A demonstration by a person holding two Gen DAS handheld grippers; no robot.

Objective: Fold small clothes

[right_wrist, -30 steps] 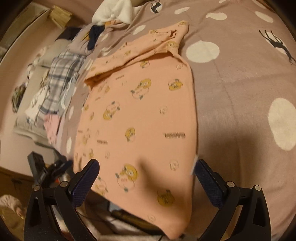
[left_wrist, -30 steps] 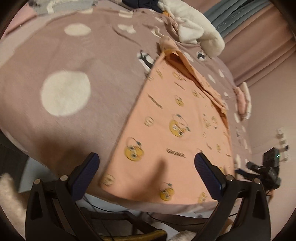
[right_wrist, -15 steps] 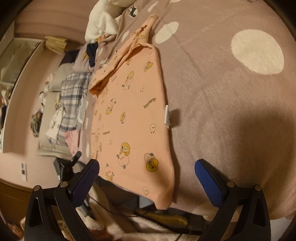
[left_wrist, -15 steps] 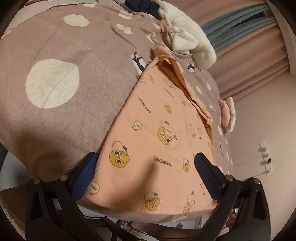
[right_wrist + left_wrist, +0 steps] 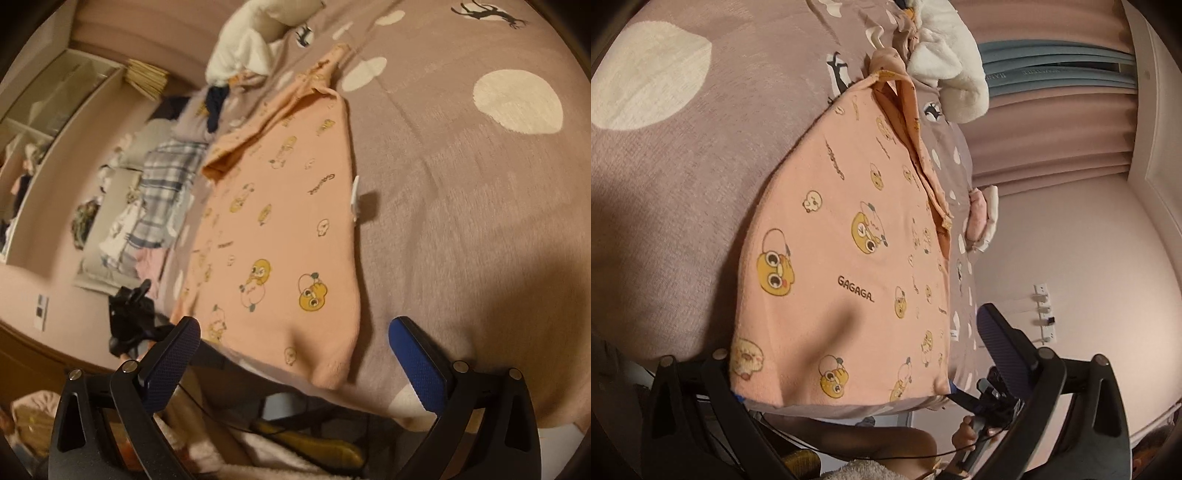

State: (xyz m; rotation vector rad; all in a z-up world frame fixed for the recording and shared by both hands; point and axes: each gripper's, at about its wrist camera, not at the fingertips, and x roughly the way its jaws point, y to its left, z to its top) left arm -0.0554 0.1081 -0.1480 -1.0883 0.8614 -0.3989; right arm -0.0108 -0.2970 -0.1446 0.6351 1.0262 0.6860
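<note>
The peach shirt (image 5: 849,240) lies flat on the polka-dot bedspread (image 5: 683,166), its hem hanging just over the bed's near edge, its collar end toward twelve o'clock beside a white fleece garment (image 5: 949,70). In the right wrist view the same shirt (image 5: 288,236) stretches from about six o'clock up to twelve, with a small white side tag (image 5: 355,197) sticking out at its three o'clock edge and one sleeve already turned in along the nine o'clock side. The left gripper (image 5: 849,373) is spread wide at the hem; its left finger is hidden under the cloth, so it appears to straddle the near corner without closing on it. The right gripper (image 5: 295,354) is also spread wide, holding nothing, hovering just short of the hem's other corner. The step in hand looks like taking both hem corners to fold the shirt up toward the collar. To do it well, each gripper should bite only the very corner, catching both layers, then lift evenly so the hem stays straight. The tucked sleeve could slip out if the lift is lopsided. A plaid pile (image 5: 166,184) lies at nine o'clock, well apart.
</note>
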